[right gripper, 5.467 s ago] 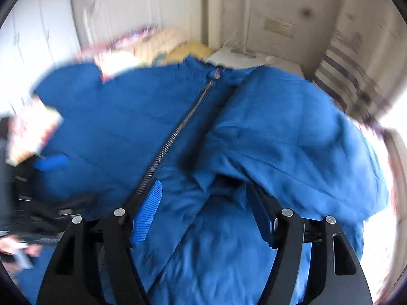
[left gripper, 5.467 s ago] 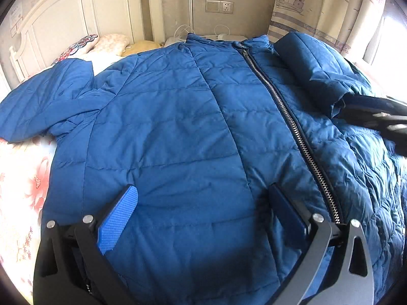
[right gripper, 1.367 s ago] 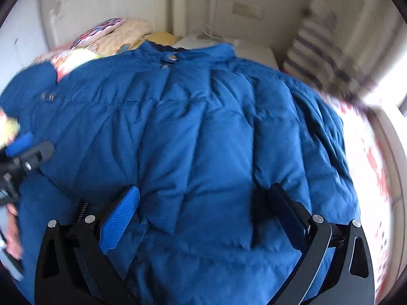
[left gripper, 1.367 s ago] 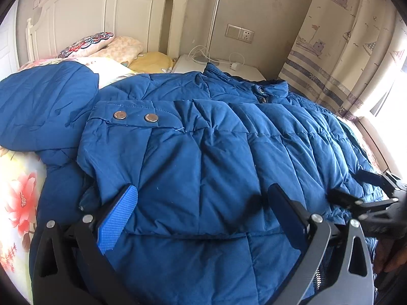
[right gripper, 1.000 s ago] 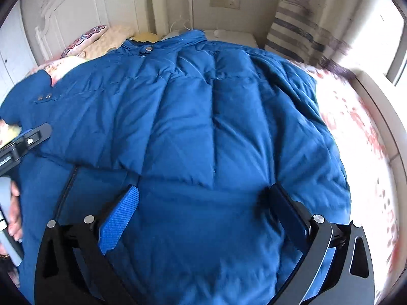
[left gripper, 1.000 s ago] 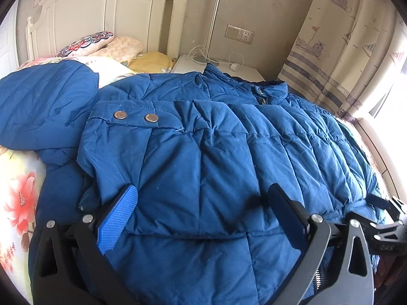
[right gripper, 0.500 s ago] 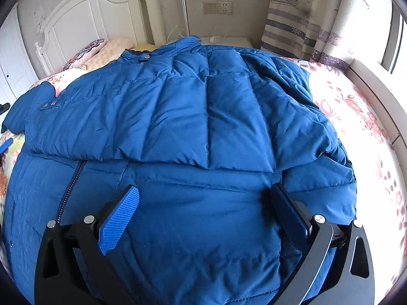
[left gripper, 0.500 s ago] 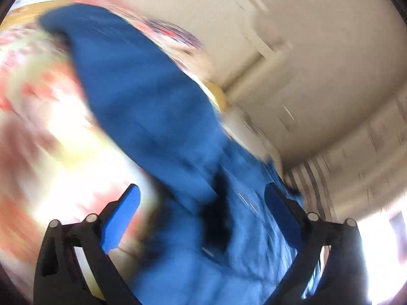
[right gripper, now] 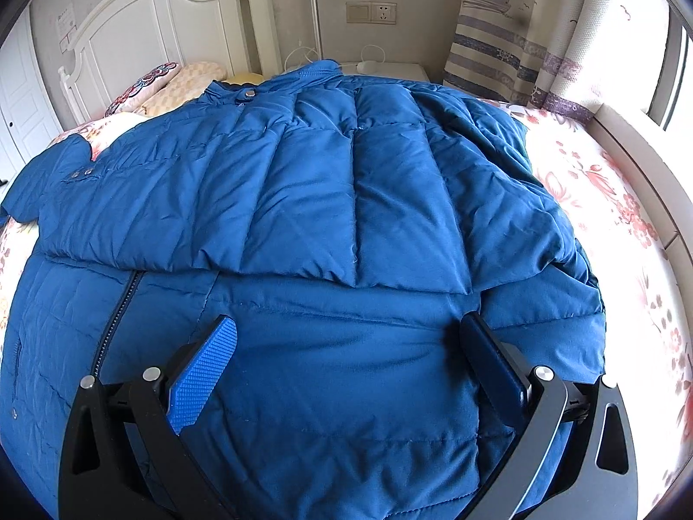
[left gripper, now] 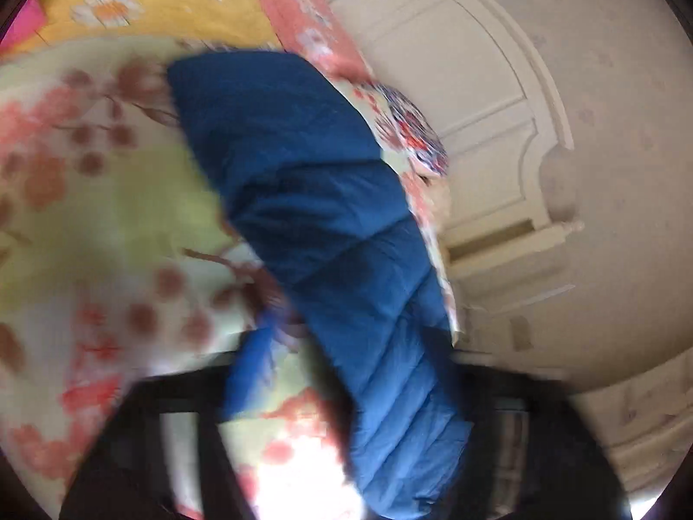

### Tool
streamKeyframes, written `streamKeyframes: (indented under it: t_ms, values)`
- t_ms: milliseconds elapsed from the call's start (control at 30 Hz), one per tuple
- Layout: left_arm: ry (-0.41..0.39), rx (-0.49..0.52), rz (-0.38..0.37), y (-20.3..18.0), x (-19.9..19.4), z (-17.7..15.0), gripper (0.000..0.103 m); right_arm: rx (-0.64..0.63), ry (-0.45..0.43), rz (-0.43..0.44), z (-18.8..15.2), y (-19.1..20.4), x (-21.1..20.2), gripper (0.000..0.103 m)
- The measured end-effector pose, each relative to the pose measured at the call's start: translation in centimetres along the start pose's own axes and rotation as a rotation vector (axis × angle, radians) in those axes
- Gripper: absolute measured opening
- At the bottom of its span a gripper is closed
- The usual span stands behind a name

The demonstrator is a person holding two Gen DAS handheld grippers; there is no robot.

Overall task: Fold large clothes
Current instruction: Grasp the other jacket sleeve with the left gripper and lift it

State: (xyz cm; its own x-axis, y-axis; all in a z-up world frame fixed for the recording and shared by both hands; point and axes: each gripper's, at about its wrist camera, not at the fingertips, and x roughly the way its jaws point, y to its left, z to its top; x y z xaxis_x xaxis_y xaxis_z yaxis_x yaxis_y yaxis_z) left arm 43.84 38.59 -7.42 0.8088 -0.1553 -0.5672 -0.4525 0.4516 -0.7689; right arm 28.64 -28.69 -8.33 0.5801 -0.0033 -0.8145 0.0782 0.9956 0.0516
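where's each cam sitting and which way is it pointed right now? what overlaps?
Left wrist: on the left gripper, rolled and blurred, low over the floral bedsheet, looking along the blue sleeve toward the headboard; only smeared dark finger frames show.
Right wrist: on the right gripper, above the jacket's hem, facing up the jacket to the headboard and wall socket; both fingers show, spread wide.
Shared: the jacket's sleeve, floral bedsheet, headboard.

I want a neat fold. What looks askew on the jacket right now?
The left sleeve sticks out sideways over the bedsheet instead of lying across the jacket as the other sleeve does. The left gripper view is blurred, so its grip is unclear.
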Motion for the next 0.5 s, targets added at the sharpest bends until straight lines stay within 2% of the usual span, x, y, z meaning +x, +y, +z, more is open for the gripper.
streamKeyframes:
  t_ms: [33,67,133,200,233,267,333,367,433,500]
  values:
    - [-0.003,-0.01,-0.008,-0.1,-0.1,-0.1,0.004,0.0,0.0,0.0,0.0,0.0,0.0,0.099]
    - [-0.047,0.008,-0.025,-0.7,-1.0,-0.6,0.004,0.0,0.0,0.0,0.0,0.0,0.0,0.099]
    - [-0.155,0.162,-0.081,-4.6,-2.6,-3.3,0.003,0.0,0.0,-0.001,0.0,0.1,0.1,0.099]
    - [-0.177,0.316,-0.148,-8.6,-3.8,-6.7,0.003,-0.001,0.0,-0.003,0.0,0.1,0.0,0.099]
    - [-0.166,0.4,-0.186,-10.8,-4.4,-8.8,0.003,-0.002,0.0,-0.003,0.0,0.1,0.0,0.099]
    - [-0.135,0.536,-0.237,-13.9,-4.9,-12.1,0.003,-0.003,0.0,-0.003,0.0,0.1,0.0,0.099]
    - [-0.084,0.761,-0.284,-17.7,-5.4,-17.7,0.003,-0.001,0.0,-0.003,0.0,0.1,0.1,0.099]
    - [-0.037,0.91,-0.31,-19.8,-5.5,-22.1,0.003,0.0,0.0,-0.001,0.0,0.1,0.0,0.099]
    - [0.084,1.094,-0.346,-21.6,-4.9,-28.9,0.004,0.001,-0.001,0.002,0.0,0.0,0.0,0.099]
    - [0.156,1.245,-0.319,-21.7,-3.9,-35.0,0.004,0.004,-0.002,0.006,0.0,0.0,0.0,0.099]
